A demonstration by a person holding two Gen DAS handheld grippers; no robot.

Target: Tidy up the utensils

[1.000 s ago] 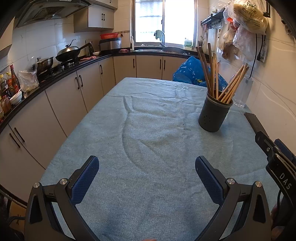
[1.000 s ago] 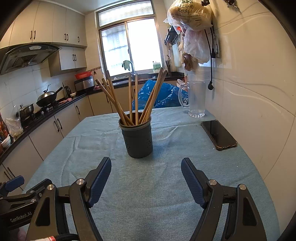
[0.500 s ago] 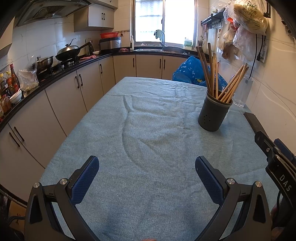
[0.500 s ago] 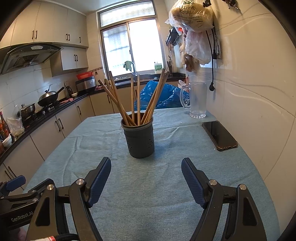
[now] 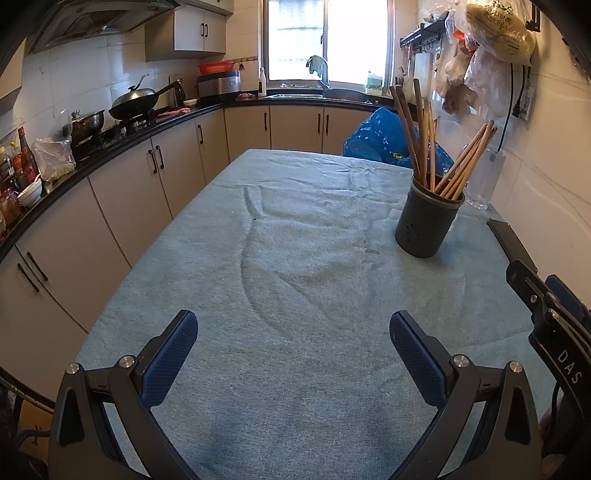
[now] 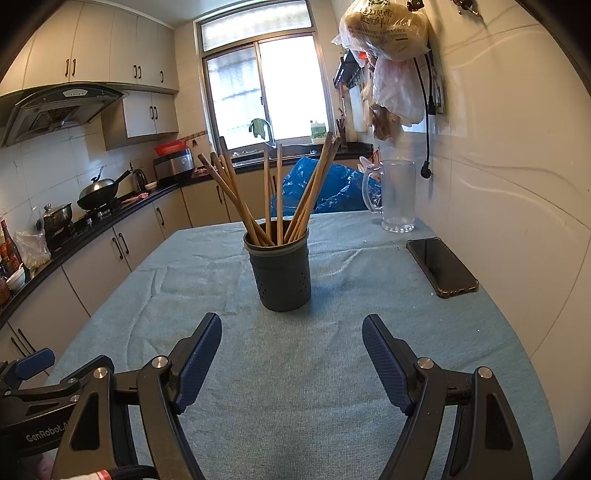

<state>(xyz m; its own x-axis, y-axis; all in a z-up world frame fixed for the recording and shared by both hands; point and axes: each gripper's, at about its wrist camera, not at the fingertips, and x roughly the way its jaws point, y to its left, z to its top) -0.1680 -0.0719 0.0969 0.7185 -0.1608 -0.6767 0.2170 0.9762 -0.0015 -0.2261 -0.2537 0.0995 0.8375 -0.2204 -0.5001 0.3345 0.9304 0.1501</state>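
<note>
Kitchen counter (image 5: pixel 122 147) with a wok (image 5: pixel 135 99) and pots runs along the far left of both views, well apart from the work area. Table (image 5: pixel 295 369), covered by a blue-grey cloth, fills the centre. Left gripper (image 5: pixel 293 332) hovers low over bare cloth, its blue-padded fingers (image 5: pixel 168 360) spread wide and holding nothing. Further right, the dark utensil holder (image 5: pixel 428 225) stands upright on the cloth, with wooden chopsticks (image 5: pixel 417 133) leaning out of it in several directions, ends up. In the right wrist view the same utensil holder (image 6: pixel 280 273) sits straight ahead of the right gripper (image 6: pixel 291 345), beyond its fingertips and not touching them; the chopsticks (image 6: pixel 275 192) fan outward from its rim. Right gripper likewise stands fully spread and empty. To the right of the holder, a clear glass pitcher (image 6: pixel 395 195) stands near the wall, and a black phone (image 6: pixel 441 266) lies flat on the cloth just beside the wall. Plastic bags (image 6: pixel 388 33) hang on that wall above.
</note>
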